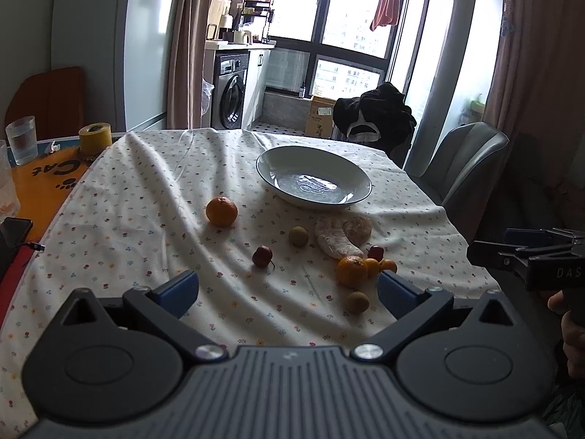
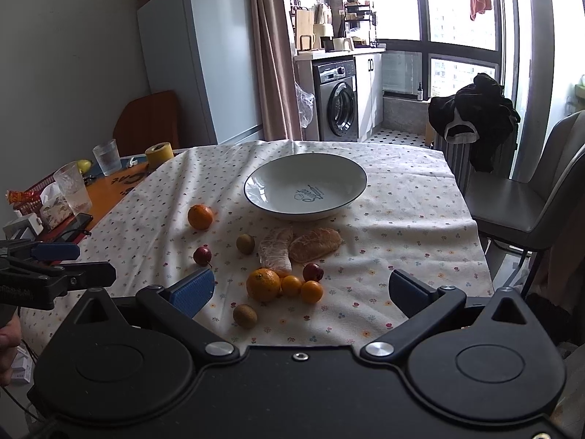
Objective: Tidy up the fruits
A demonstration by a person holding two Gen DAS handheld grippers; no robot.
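Observation:
An empty white bowl sits mid-table on the floral cloth. In front of it lie two peeled pomelo segments, a lone mandarin, a bigger orange with two small kumquats beside it, two red jujubes, and two brown longans. My left gripper is open above the near cloth. Low over the table's near edge, my right gripper stands open, also holding nothing.
A yellow tape roll, water glasses, a phone and snack packets crowd the orange mat at left. A grey chair stands at the table's right, with dark clothes draped on another chair behind.

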